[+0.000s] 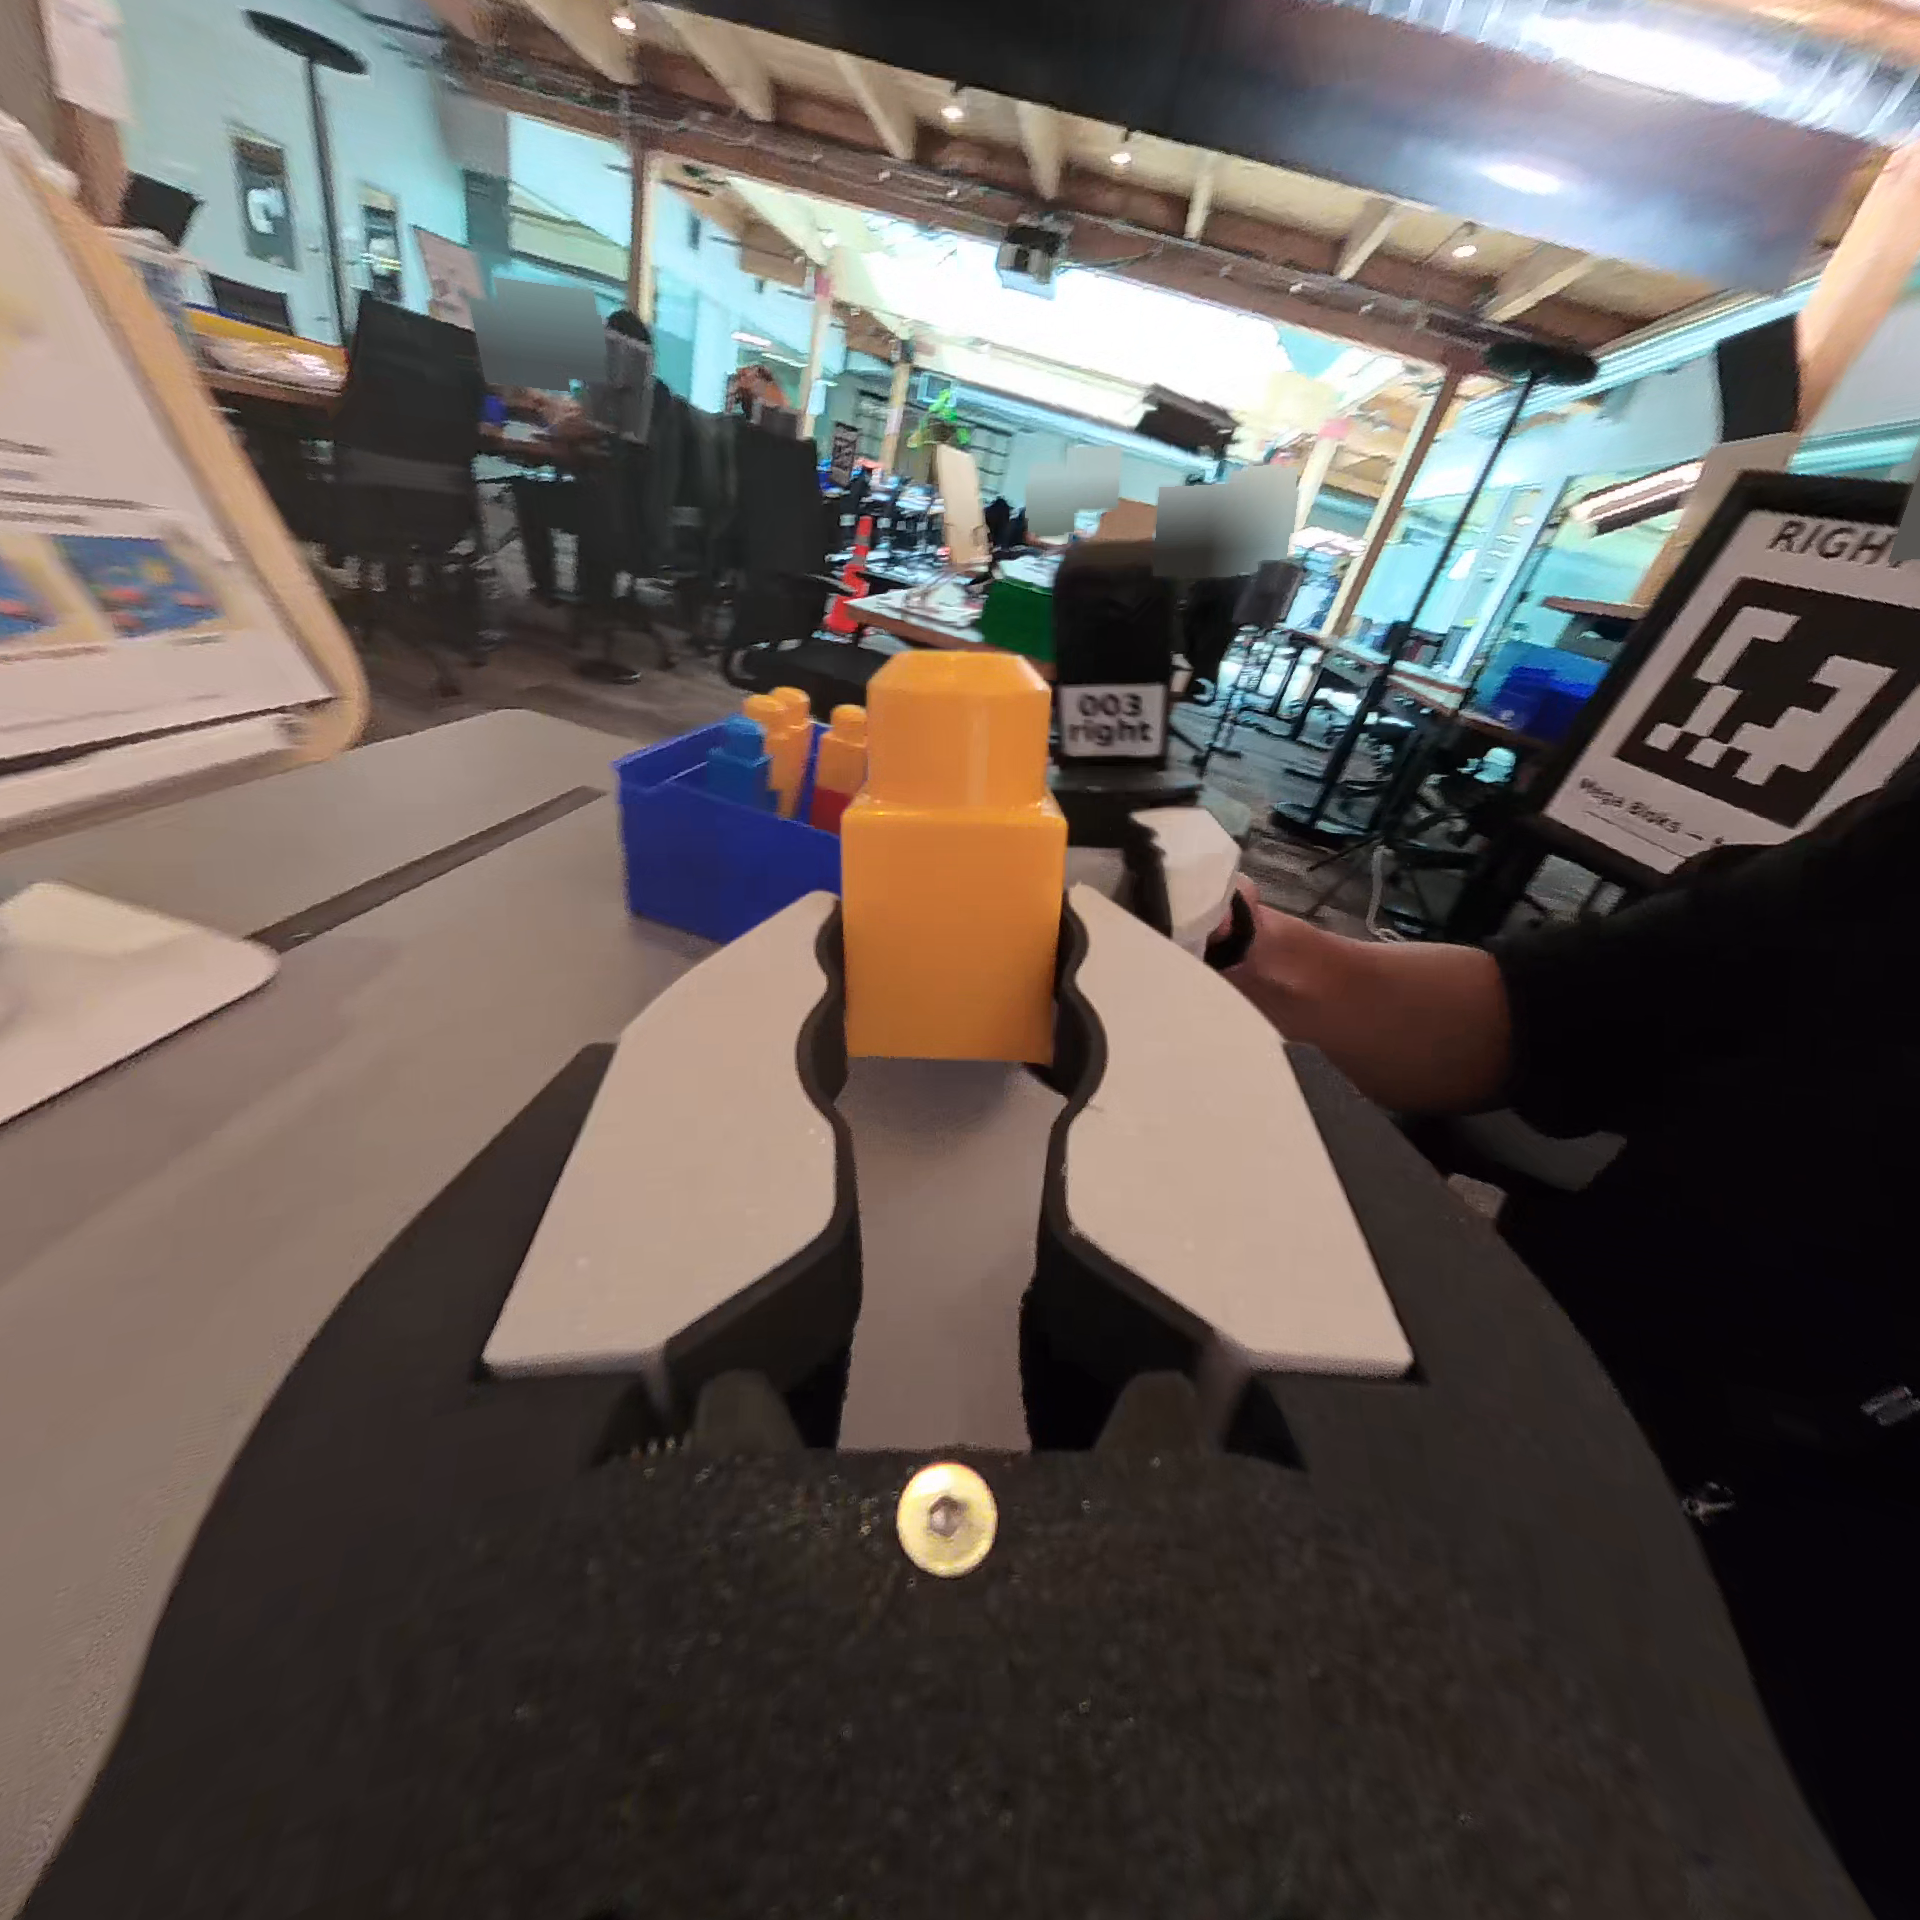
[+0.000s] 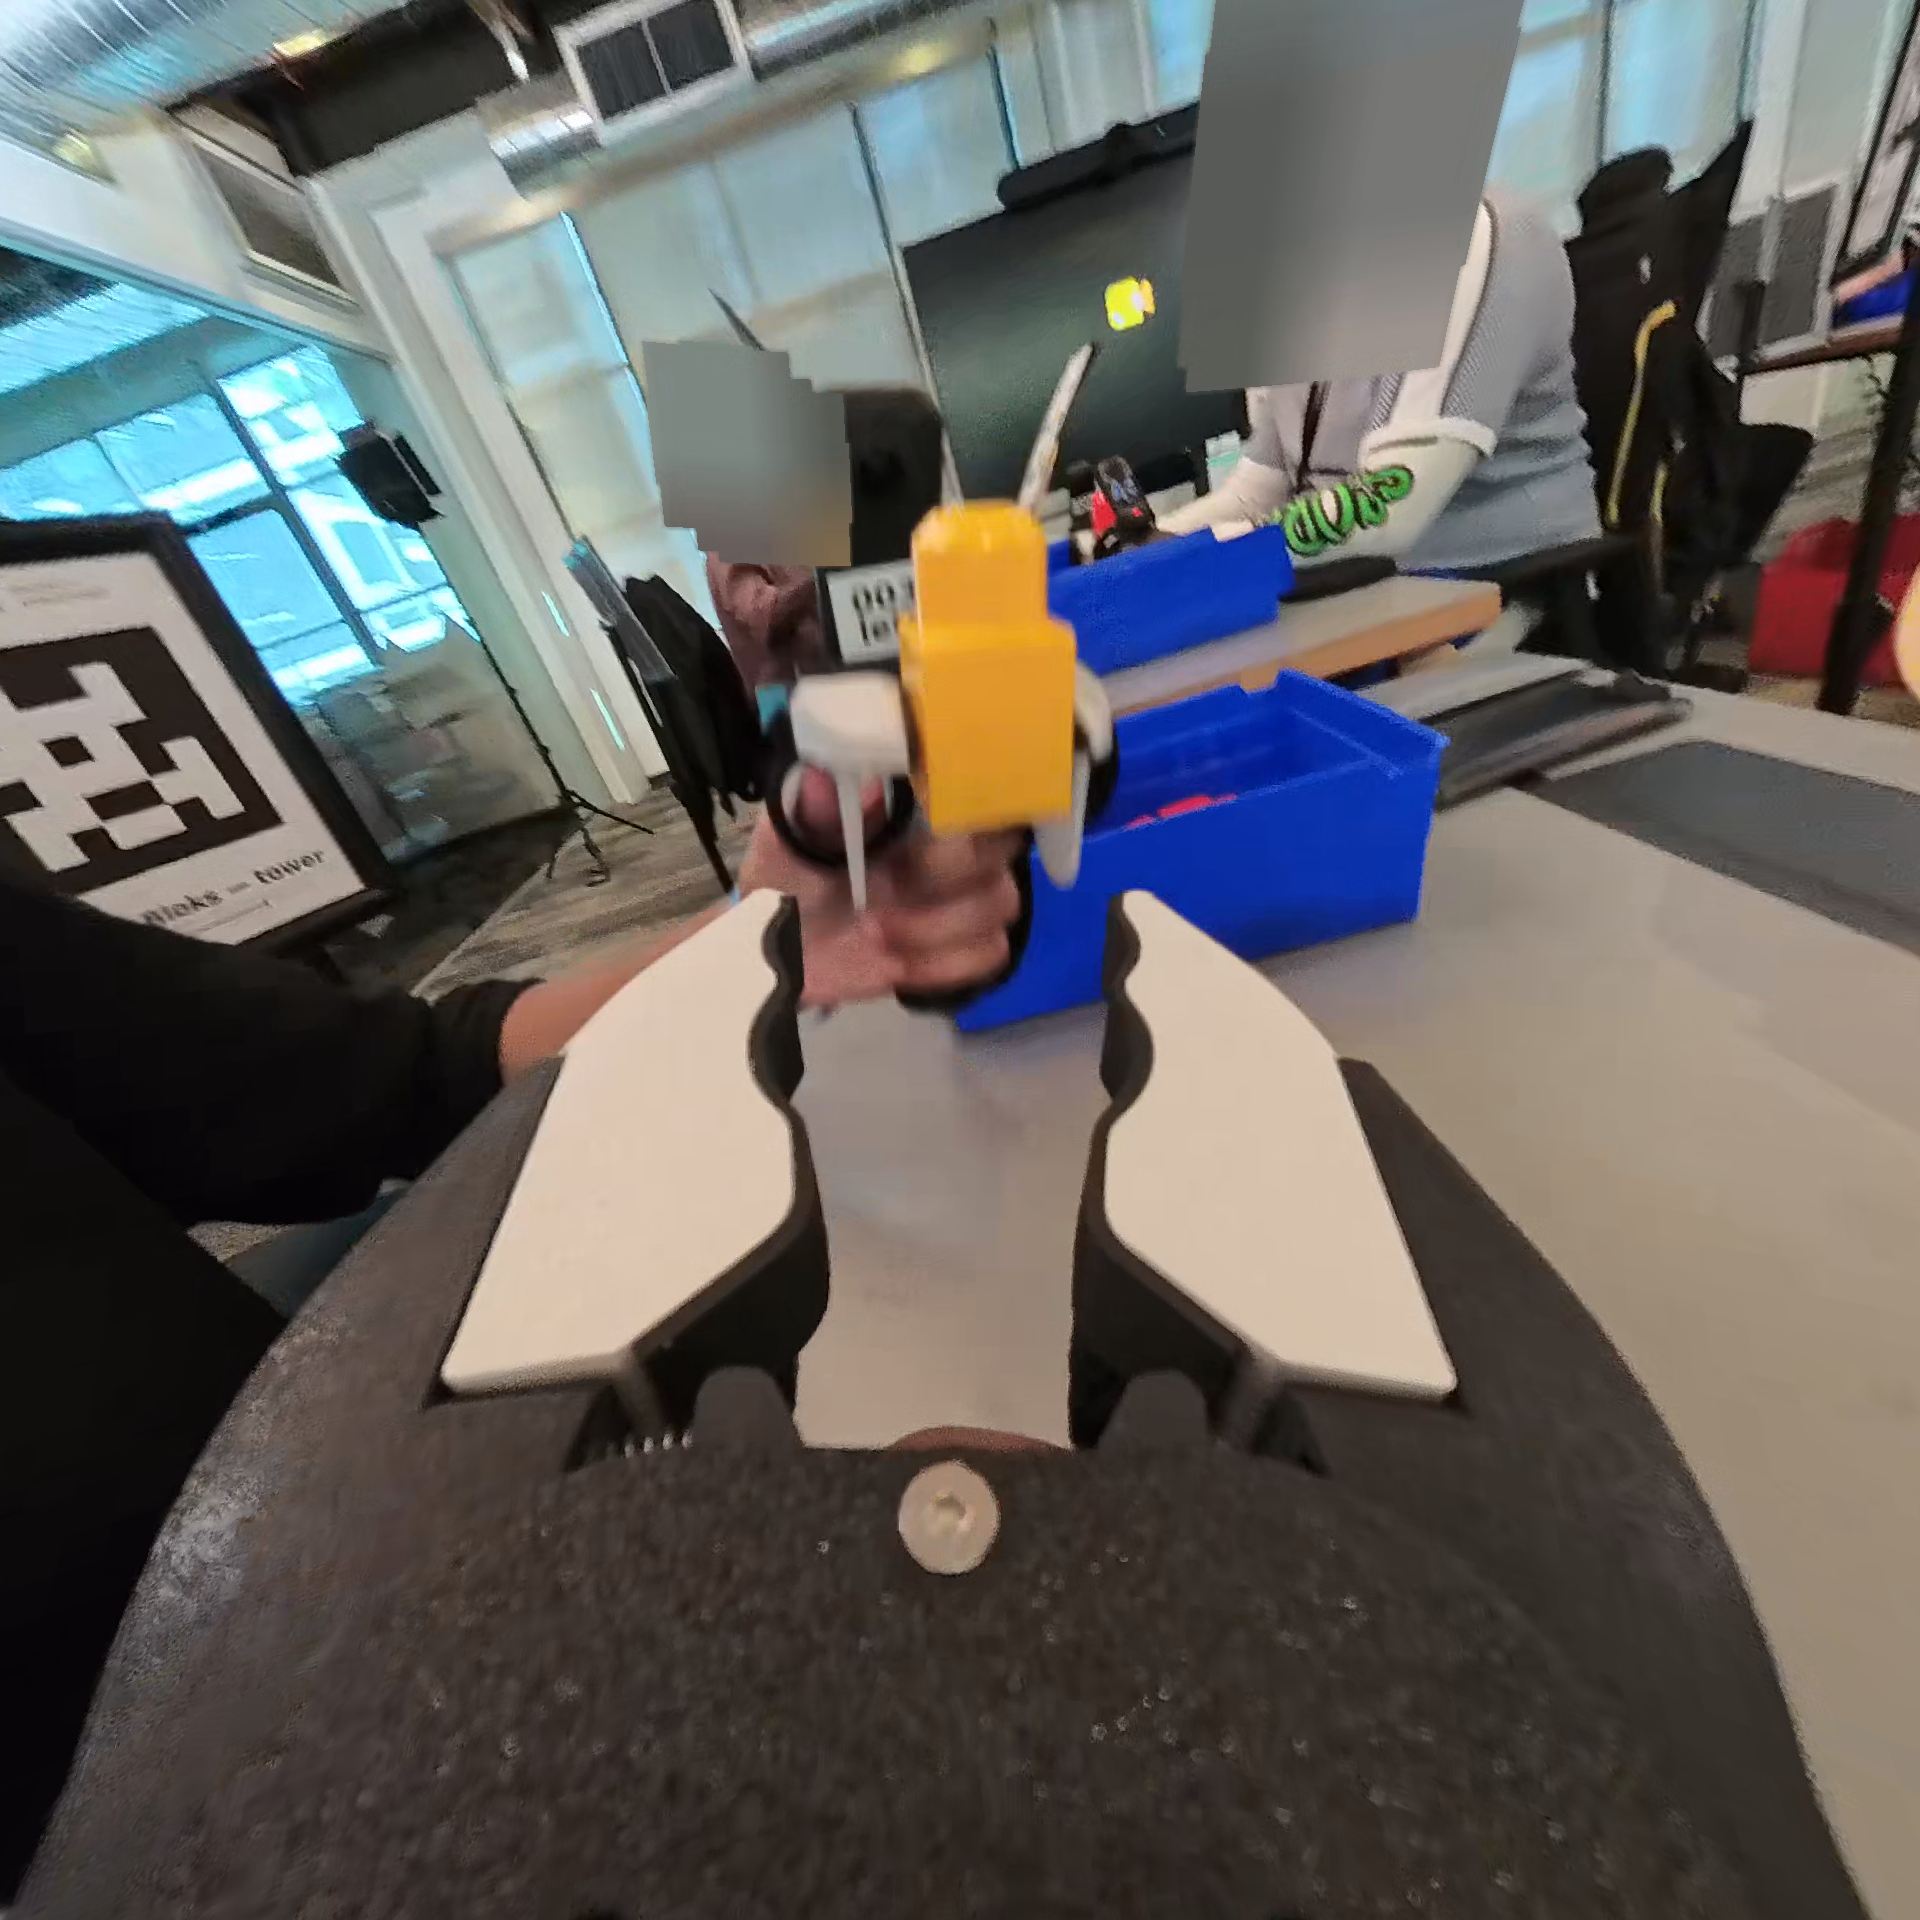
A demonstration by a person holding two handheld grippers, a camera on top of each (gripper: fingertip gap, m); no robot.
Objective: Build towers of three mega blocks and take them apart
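- Left claw (image 1: 951,971) clamped on orange block (image 1: 951,883), upright, stud up, held above the grey surface (image 1: 416,1039).
- Right claw (image 2: 951,966) spread wide, empty, facing the left claw (image 2: 977,748) and its block (image 2: 987,707).
- Blue bin (image 1: 717,842) on the surface behind it, with blue, orange and red blocks (image 1: 800,758) inside.

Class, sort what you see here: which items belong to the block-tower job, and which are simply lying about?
Belong to the job:
- orange block, gripped by the left gripper
- blue bin holding more blocks
- right gripper, open and empty

Lying about:
- marker sign
- instruction sheet
- office chairs
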